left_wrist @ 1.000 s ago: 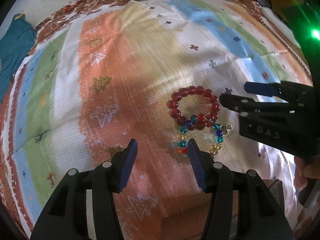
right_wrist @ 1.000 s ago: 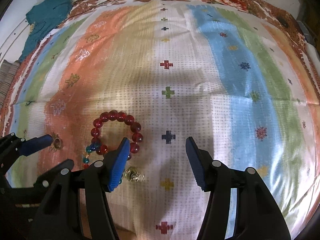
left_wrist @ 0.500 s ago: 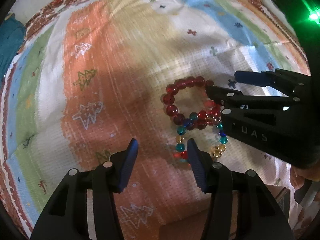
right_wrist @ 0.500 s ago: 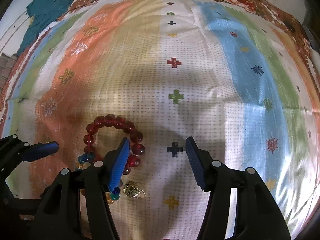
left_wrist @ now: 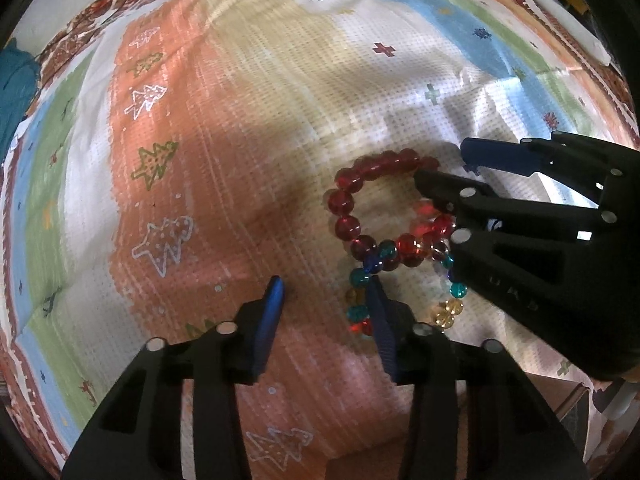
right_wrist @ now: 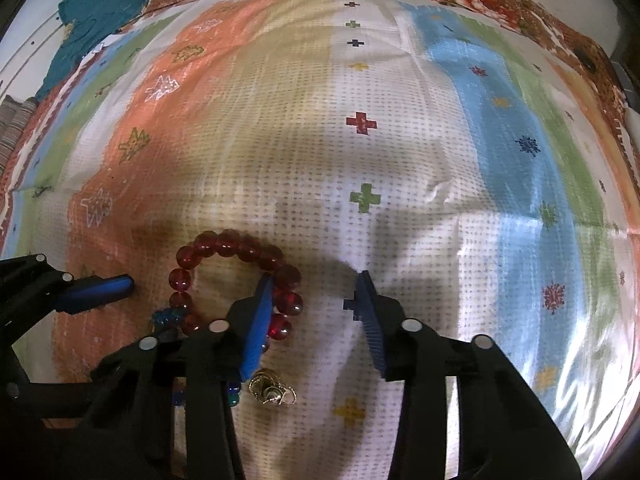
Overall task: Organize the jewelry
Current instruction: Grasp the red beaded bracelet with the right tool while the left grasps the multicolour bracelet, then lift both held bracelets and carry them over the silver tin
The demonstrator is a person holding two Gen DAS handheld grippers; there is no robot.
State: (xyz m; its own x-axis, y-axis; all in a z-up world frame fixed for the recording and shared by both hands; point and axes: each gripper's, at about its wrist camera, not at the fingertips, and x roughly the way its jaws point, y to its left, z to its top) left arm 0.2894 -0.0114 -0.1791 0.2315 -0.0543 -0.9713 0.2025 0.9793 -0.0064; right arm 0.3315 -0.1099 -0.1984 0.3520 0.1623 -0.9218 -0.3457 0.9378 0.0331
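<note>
A red bead bracelet (left_wrist: 344, 200) (right_wrist: 224, 238) lies on the striped cloth, overlapping a multicoloured bead bracelet (left_wrist: 448, 312) (right_wrist: 168, 314). A small gold charm (right_wrist: 272, 390) rests beside them. My left gripper (left_wrist: 325, 284) points down, jaws closing; the multicoloured strand lies just inside its right finger, touched by no second pad. My right gripper (right_wrist: 314, 280) (left_wrist: 442, 165) is also closing. Its left finger stands inside the red ring, with the ring's right arc between the jaws and not pinched. One blue finger (right_wrist: 100, 288) of the left gripper shows at the left.
The patterned cloth (right_wrist: 360, 120) covers the whole surface, with a few creases. A teal garment (right_wrist: 100, 8) (left_wrist: 16, 88) lies at the far left edge. A brown box corner (left_wrist: 572, 404) sits under the right gripper, and a white strip (left_wrist: 568, 20) lies at the far right.
Both grippers have sunk closer to the bracelets and their jaws have narrowed. The right gripper's left finger now sits inside the red ring; the left gripper's right finger has reached the multicoloured strand.
</note>
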